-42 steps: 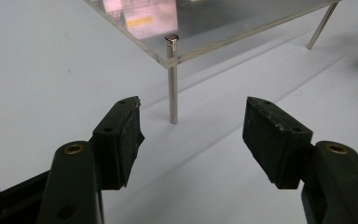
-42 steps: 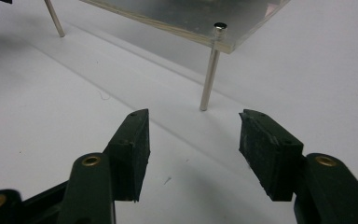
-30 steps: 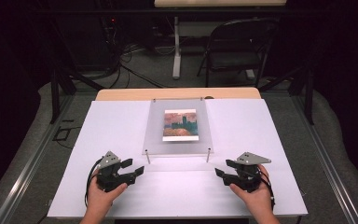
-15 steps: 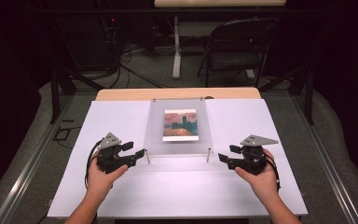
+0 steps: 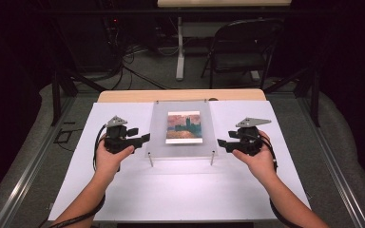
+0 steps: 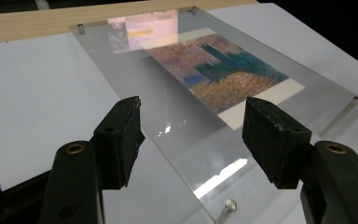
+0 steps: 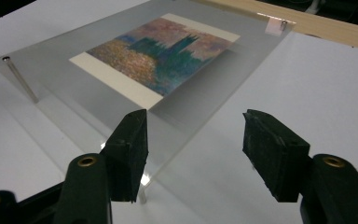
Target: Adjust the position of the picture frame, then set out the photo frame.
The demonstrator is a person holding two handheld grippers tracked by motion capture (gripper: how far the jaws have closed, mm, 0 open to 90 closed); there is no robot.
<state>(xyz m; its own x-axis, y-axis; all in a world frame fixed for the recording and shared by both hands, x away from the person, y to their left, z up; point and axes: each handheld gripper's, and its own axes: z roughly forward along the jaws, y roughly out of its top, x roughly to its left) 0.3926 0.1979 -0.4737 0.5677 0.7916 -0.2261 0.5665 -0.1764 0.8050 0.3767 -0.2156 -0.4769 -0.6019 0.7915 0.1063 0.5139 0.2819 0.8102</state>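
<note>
Acrylic panel (image 5: pixel 180 129) on short metal posts covers a painted print (image 5: pixel 183 127) at the middle of the white table (image 5: pixel 180 190). We see that both hands have advanced from the near edge: left tongs (image 5: pixel 145 138) and right tongs (image 5: pixel 221 142) now flank the panel's sides, each spread wide and empty. We judge a two-sided lift is being prepared. Beyond the panel stand a folding chair (image 5: pixel 240 47), floor cables and dark curtains.

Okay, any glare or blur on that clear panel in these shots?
Left gripper view: bright glare streaks on the clear panel, plus a reflected picture near its far edge. Right gripper view: no glare, picture fairly sharp. High view: panel evenly lit, surroundings dark.
</note>
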